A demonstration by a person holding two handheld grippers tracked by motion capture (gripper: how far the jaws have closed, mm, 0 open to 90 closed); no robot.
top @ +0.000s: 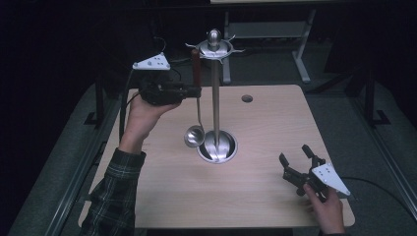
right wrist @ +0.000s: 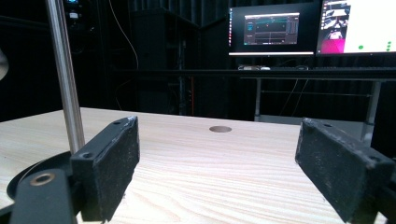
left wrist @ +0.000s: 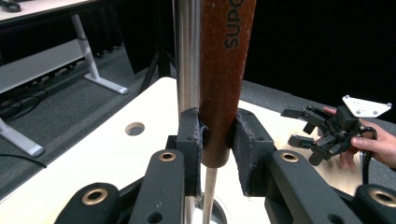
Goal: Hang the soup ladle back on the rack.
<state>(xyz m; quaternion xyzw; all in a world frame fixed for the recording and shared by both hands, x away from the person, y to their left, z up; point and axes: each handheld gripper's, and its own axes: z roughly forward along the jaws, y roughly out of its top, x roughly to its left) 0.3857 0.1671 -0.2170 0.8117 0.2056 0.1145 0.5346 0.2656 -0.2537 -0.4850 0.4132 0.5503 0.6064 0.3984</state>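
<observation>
Handle print reads "SUPO", rest cut off at the top edge of the left gripper view. Left hand-held gripper (left wrist: 217, 140) is clamped on the ladle (top: 195, 132) by the lower end of its reddish-brown handle (left wrist: 223, 70); handle looks matte and speckled, thin metal shank drops below the pads (left wrist: 247, 144). Steel pole (left wrist: 187, 56) stands just behind the handle, to the left of it in that view, touching or not can't be told.

High view: the ladle hangs upright, steel bowl low beside the stand's round dished base (top: 218, 147); handle top reaches the hook ring (top: 214, 49) under a ball knob, whether it's on a hook can't be made out.

Right hand-held gripper (top: 296, 162) sits wide open, holding nothing, low over the light wood-grain counter (top: 255, 196), near its right edge, well apart from the stand. Its pads (right wrist: 112, 163) are dark and rough-faced. Ahead of it a round hole (right wrist: 220, 129) in the counter; monitors (right wrist: 273, 32) behind, text too small to read.
</observation>
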